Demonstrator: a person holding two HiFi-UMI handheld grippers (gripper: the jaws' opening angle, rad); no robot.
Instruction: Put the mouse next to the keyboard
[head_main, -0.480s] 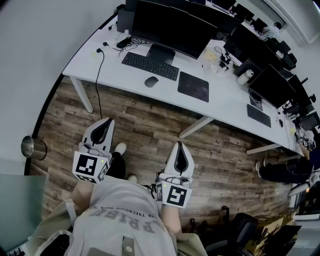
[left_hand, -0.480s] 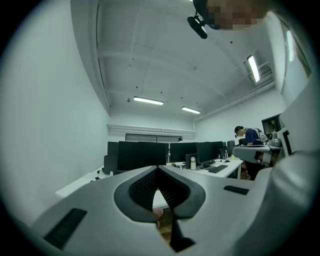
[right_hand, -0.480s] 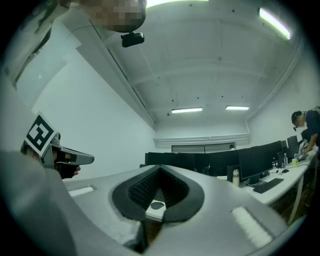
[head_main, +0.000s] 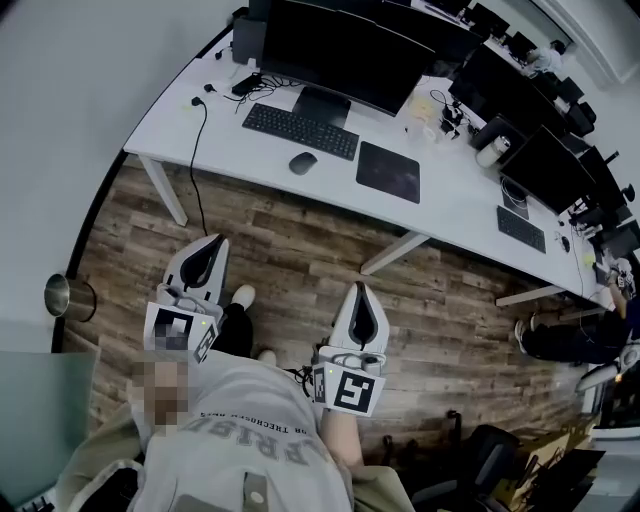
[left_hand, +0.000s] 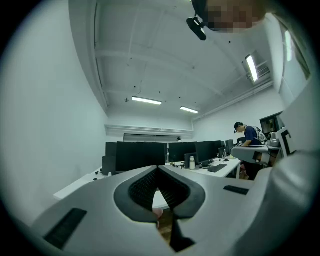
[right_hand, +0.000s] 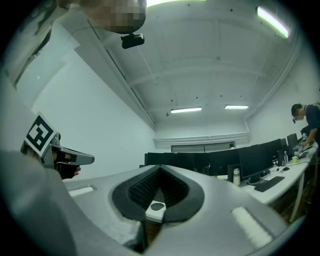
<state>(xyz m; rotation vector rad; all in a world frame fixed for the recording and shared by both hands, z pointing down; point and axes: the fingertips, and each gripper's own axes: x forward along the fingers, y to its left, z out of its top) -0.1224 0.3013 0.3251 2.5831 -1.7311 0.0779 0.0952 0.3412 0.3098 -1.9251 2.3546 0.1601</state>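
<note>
Desk (head_main: 225, 140): mouse (head_main: 302, 163) long axis crosswise to keyboard (head_main: 300, 131).

A wood-plank floor (head_main: 300, 255) lies under me. Ahead, a long white table (head_main: 225, 145) on white legs stands against a plain pale wall (head_main: 70, 100). A metal bin (head_main: 65, 297) sits beside that wall. Strip lights (left_hand: 146, 100) glow on the white ceiling (left_hand: 150, 55).

Cool, flat office light; strong fisheye warp in every view.
Long white ceiling strip lights (left_hand: 146, 100) give dim, bluish, even light, with no hard shadows on the long white desk (head_main: 225, 145). Straight lines bow at the edges, and both gripper views fade into black corners. The left gripper (left_hand: 159, 170) and right gripper (right_hand: 160, 170) look soft and out of focus.
</note>
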